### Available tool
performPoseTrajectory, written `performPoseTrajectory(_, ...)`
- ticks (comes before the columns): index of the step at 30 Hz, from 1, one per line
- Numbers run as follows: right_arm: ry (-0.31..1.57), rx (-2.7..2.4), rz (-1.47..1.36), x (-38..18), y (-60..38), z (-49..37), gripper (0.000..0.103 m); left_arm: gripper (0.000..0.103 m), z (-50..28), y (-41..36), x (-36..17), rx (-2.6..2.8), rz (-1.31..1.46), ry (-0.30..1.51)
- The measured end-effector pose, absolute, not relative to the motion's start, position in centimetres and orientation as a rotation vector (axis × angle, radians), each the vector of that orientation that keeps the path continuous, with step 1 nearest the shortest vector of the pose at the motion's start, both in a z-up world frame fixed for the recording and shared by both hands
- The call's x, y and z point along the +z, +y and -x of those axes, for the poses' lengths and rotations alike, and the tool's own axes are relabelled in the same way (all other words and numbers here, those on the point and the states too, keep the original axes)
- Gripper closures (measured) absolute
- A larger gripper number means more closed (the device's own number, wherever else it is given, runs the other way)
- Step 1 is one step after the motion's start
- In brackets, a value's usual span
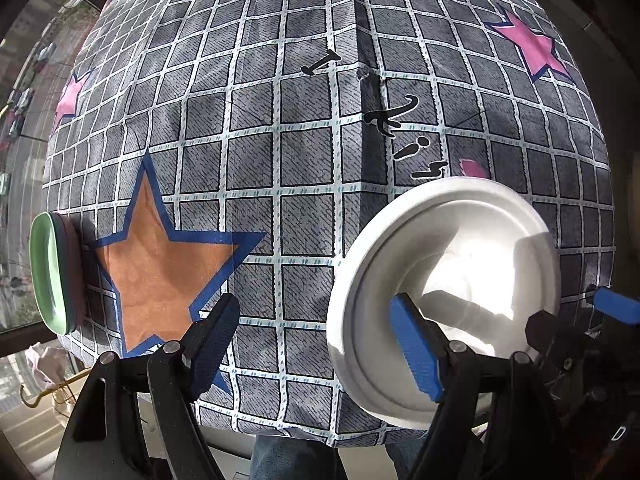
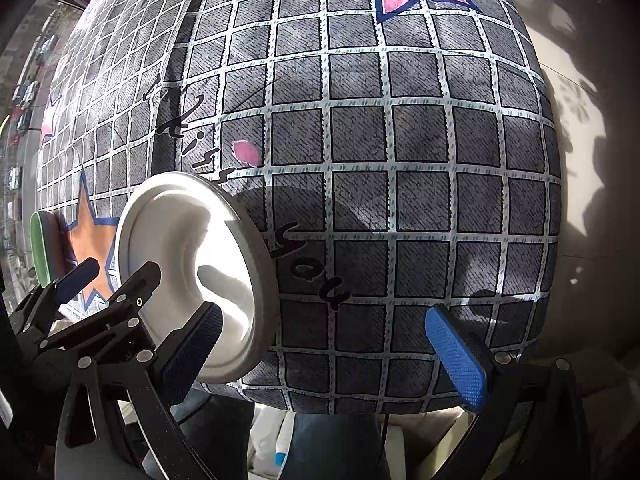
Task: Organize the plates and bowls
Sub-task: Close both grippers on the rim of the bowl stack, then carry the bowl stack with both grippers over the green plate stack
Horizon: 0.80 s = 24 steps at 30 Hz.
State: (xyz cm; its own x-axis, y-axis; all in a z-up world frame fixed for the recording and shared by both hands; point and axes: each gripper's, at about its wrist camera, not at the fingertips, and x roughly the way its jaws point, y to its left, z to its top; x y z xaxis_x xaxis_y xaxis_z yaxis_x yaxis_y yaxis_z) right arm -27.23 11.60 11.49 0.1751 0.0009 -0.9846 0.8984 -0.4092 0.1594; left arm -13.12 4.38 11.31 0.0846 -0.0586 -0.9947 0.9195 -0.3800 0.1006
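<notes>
A counter [image 1: 304,168] covered in a grey grid-patterned cloth with coloured stars fills both downward-looking wrist views. Far to the left of the left gripper [image 1: 316,344], at the cloth's edge, sits a green dish [image 1: 46,268] that looks like more than one piece stacked, touching the tip of an orange star [image 1: 160,264] printed on the cloth. The left gripper hangs over the cloth with its jaws spread wide and nothing between them; its left finger is over the orange star's edge, and its right blue pad overlaps the near rim of a white plate [image 1: 448,280]. The white plate lies flat on the cloth, in bright sun, to the right of and slightly ahead of the left gripper, and between the two grippers. The right gripper [image 2: 324,356] also stands open and empty over bare cloth; its left finger overlaps the white plate's [image 2: 192,272] near rim, and its right blue pad sits over grey squares near the counter's front edge. In that view the green dish [image 2: 42,248] shows far left.
</notes>
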Motion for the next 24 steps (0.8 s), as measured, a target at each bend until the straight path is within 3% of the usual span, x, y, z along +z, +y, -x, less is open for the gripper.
performPoseTrajectory(2,0.87,-1.328,-1.63,11.1,11.1,27.1,0.022,0.027,13.2,4.1,10.9,-1.438,-1.506,0.918)
performPoseTrajectory(3,0.867,-1.304,-1.644,10.8,10.7,27.1,0.029,0.034,13.3,4.1,10.7,-1.436,-1.512,0.93)
performPoseTrajectory(5,0.864,-1.271,-1.674,10.0,10.3,26.7,0.053,0.048,13.3,3.9,9.9,-1.424,-1.537,0.959)
performPoseTrajectory(8,0.828,-1.254,-1.715,9.2,10.2,26.5,0.063,0.059,13.9,4.6,9.3,-1.442,-1.535,1.007)
performPoseTrajectory(11,0.84,-1.225,-1.7,8.8,10.0,25.6,0.066,0.071,14.6,5.3,9.0,-1.468,-1.555,1.004)
performPoseTrajectory(13,0.85,-1.202,-1.691,8.5,10.3,24.9,0.071,0.071,16.2,6.1,8.9,-1.482,-1.564,0.963)
performPoseTrajectory(24,0.843,-1.271,-1.66,8.6,10.8,20.2,0.072,0.071,14.5,7.9,9.5,-1.623,-1.598,0.919)
